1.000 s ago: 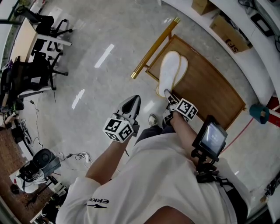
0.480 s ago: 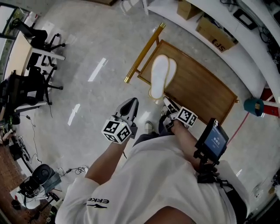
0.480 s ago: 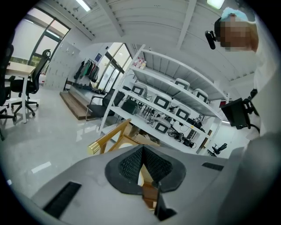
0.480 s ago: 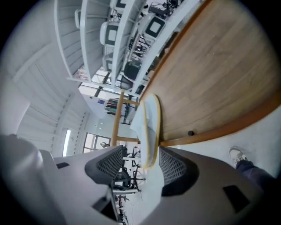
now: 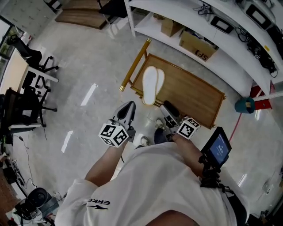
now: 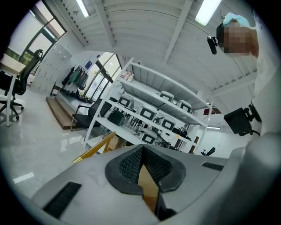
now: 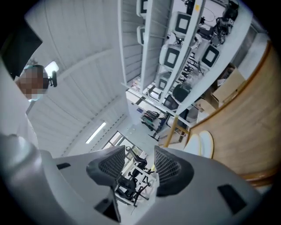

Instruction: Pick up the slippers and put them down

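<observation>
A wooden platform (image 5: 194,95) lies on the glossy floor (image 5: 88,57), upper centre. Two white slippers (image 5: 150,84) rest on its left end.

Office lab, white equipment shelving (image 6: 149,88), swivel chairs (image 5: 27,49)

Bright, even indoor light, shadows short and soft.

Head view: white glare streaks on glossy pale grey stone floor (image 5: 88,62), left of and beyond left gripper (image 5: 128,107). Strong fisheye bend at edges. White metal shelving (image 5: 230,70) curves.

Left gripper view: long ceiling strip lights (image 6: 206,11) high above gripper, blown out. Corners vignetted black. Grey gripper body nearest lens slightly soft.

Right gripper view: same vignette and bending, distance sharp.
</observation>
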`<action>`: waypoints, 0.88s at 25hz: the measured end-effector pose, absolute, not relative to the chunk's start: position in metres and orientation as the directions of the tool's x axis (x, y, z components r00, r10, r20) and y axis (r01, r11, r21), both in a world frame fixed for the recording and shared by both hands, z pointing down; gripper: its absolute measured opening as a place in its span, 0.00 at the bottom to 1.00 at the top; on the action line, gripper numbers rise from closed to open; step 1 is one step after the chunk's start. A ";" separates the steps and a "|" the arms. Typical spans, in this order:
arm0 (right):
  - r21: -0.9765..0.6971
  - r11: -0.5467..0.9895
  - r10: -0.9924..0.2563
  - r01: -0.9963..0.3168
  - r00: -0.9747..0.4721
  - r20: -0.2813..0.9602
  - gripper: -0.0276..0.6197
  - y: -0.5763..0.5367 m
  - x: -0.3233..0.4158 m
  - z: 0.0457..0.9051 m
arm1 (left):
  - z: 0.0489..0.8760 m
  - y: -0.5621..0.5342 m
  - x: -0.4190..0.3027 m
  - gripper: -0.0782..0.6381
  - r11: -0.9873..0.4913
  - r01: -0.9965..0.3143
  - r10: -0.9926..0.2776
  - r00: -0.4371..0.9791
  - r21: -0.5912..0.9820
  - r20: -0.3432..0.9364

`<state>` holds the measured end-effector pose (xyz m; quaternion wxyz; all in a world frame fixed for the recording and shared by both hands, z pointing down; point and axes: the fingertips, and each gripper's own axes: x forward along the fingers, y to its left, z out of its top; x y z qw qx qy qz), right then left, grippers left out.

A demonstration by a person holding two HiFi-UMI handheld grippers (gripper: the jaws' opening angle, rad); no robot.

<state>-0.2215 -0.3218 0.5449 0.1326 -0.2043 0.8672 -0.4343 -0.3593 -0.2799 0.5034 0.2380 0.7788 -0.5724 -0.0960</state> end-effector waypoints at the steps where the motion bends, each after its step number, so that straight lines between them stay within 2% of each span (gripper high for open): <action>1: -0.790 0.567 -0.468 -0.234 -0.881 -0.074 0.35 -0.317 -0.221 0.533 | 0.498 -0.276 -0.358 0.11 -0.241 -0.844 -0.938 0.329 0.479 0.108; 5: -0.719 0.655 -0.466 -0.231 -0.873 -0.144 0.23 -0.299 -0.220 0.489 | 0.478 -0.261 -0.356 0.11 -0.278 -0.840 -0.941 0.336 0.466 0.045; 7: -0.677 0.689 -0.486 -0.258 -0.858 -0.168 0.13 -0.292 -0.214 0.468 | 0.466 -0.254 -0.355 0.11 -0.301 -0.837 -0.939 0.343 0.457 0.010; 9: -0.630 0.717 -0.513 -0.300 -0.839 -0.183 0.08 -0.287 -0.207 0.449 | 0.456 -0.248 -0.352 0.11 -0.327 -0.833 -0.935 0.353 0.447 -0.026; 13: -0.524 0.749 -0.560 -0.406 -0.810 -0.173 0.06 -0.270 -0.191 0.422 | 0.438 -0.237 -0.346 0.11 -0.380 -0.823 -0.920 0.383 0.422 -0.081; 17: -0.409 0.726 -0.636 -0.553 -0.765 -0.096 0.06 -0.250 -0.171 0.412 | 0.429 -0.231 -0.333 0.11 -0.415 -0.807 -0.906 0.407 0.421 -0.113; 22: -0.363 0.670 -0.700 -0.647 -0.713 -0.021 0.06 -0.229 -0.151 0.416 | 0.429 -0.220 -0.310 0.11 -0.464 -0.774 -0.880 0.458 0.432 -0.124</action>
